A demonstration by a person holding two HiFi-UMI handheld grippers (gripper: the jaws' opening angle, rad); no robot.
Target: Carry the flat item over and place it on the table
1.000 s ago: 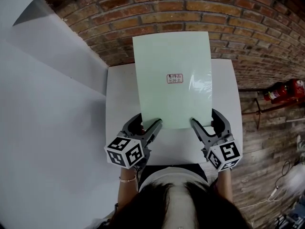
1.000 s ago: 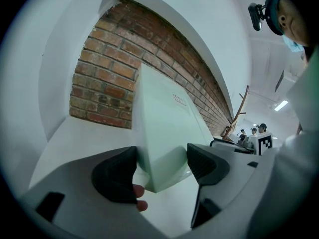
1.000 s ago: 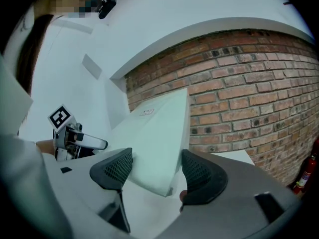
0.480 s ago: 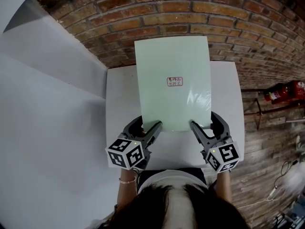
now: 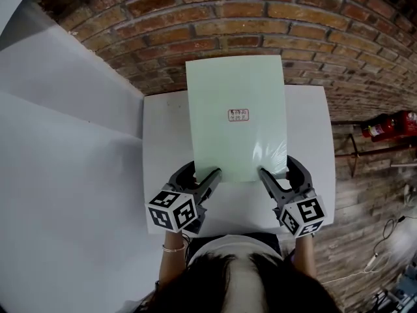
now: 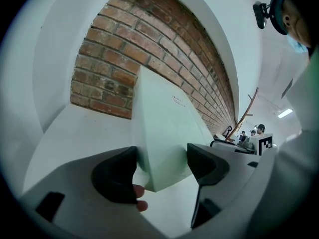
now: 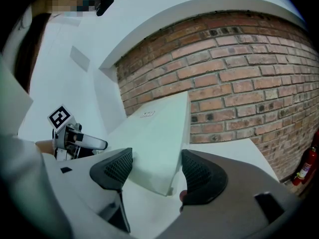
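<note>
A pale green flat board point(image 5: 236, 116) with a small red-printed label hangs a little above the white table point(image 5: 163, 129); its far edge reaches out toward the brick wall. My left gripper point(image 5: 203, 169) is shut on its near left corner, and my right gripper point(image 5: 275, 166) is shut on its near right corner. In the left gripper view the board's corner point(image 6: 164, 133) sits wedged in the left gripper point(image 6: 162, 168). The right gripper view shows the other corner point(image 7: 154, 138) held the same way by the right gripper point(image 7: 157, 171). A fingertip shows under each corner.
A brick wall point(image 5: 260, 18) runs behind the table. White wall panels point(image 5: 65, 142) close off the left side. A red fire extinguisher point(image 5: 388, 126) stands on the wooden floor point(image 5: 371, 194) to the right. People stand far off in the left gripper view.
The board has come down toward the table and lies flatter; its far edge sits lower against the wall. Both grippers keep their hold and have barely shifted.
</note>
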